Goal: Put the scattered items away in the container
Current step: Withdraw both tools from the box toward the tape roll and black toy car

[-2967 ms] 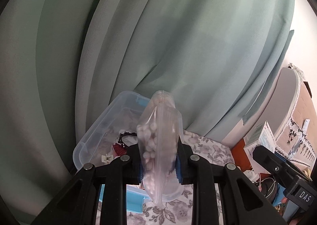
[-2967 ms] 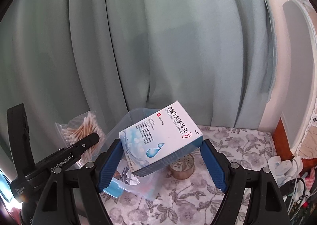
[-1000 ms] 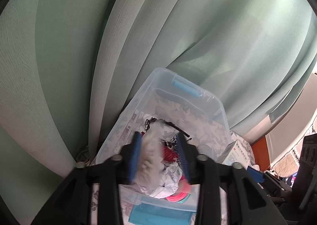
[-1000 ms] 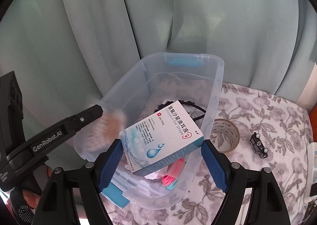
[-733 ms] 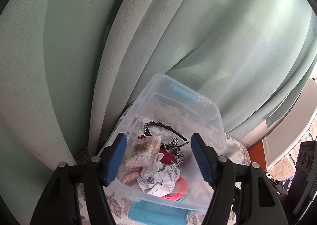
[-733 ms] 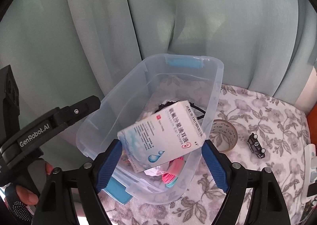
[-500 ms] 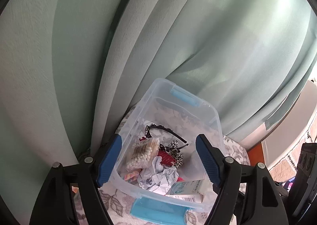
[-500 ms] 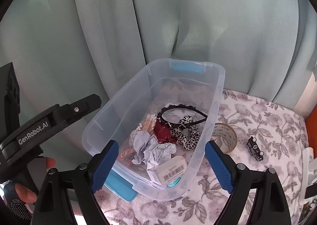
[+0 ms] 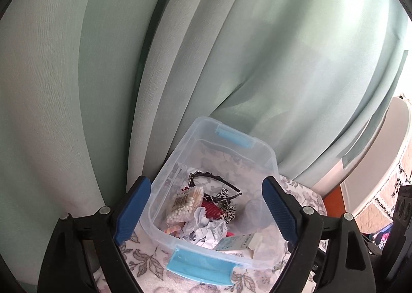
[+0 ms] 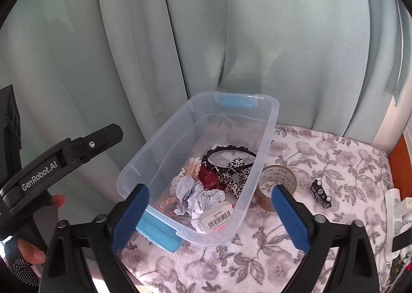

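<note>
A clear plastic bin (image 10: 267, 123) with blue latches stands on the floral cloth; it also shows in the left wrist view (image 9: 269, 161). Inside lie a bag of cotton swabs (image 9: 184, 204), an ear-drops box (image 10: 216, 217), crumpled paper (image 10: 198, 197), a black headband (image 10: 231, 150) and a spotted scrunchie (image 10: 235, 170). My left gripper (image 9: 204, 210) is open and empty above the bin's near end. My right gripper (image 10: 209, 215) is open and empty above the bin's near corner. A tape roll (image 10: 276, 183) and a small black toy car (image 10: 320, 193) lie on the cloth right of the bin.
Green curtains (image 10: 231, 35) hang close behind the bin. The left gripper's arm (image 10: 59, 156) and a hand are at the left of the right wrist view. White items and cables (image 10: 396, 210) sit at the table's right edge.
Both grippers opened and dropped their loads: the swab bag and the ear-drops box now lie in the bin. Both grippers have pulled back a little.
</note>
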{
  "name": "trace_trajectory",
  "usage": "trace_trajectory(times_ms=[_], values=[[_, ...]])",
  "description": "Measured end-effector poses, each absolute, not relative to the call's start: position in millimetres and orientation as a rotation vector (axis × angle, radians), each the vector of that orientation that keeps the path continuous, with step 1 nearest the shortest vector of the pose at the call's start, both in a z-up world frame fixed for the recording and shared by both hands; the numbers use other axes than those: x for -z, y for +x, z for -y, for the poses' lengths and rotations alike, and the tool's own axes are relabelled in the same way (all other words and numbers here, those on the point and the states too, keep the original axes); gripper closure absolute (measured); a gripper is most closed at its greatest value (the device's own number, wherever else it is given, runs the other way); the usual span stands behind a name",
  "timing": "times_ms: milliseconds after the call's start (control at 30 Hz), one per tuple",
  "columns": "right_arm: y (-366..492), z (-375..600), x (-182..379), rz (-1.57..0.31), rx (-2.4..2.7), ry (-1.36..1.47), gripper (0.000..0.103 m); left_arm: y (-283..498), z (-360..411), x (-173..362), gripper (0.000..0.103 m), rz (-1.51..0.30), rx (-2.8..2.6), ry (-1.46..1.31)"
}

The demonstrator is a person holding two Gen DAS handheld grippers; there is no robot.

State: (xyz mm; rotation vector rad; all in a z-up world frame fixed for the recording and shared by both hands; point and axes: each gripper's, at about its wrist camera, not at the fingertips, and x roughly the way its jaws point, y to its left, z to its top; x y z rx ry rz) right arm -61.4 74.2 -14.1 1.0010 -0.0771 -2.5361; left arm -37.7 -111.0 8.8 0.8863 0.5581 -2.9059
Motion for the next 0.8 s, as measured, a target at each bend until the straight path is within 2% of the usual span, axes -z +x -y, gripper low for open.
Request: trace_trajectory(times_ms=[233, 300, 800], values=[[-45, -93, 2, 0.125, 2.564, 0.951, 0.0, -25, 93, -23, 0.013, -0.477, 2.948, 0.838], [-41, -101, 0, 0.148, 2.571, 0.934, 0.0, -21, 87, -27, 0.008, -0.449, 2.962, 0.82], [-12, -163, -17, 0.301, 2.659, 0.841, 0.0, 9, 21, -53, 0.001, -0.27, 3.057, 0.697]])
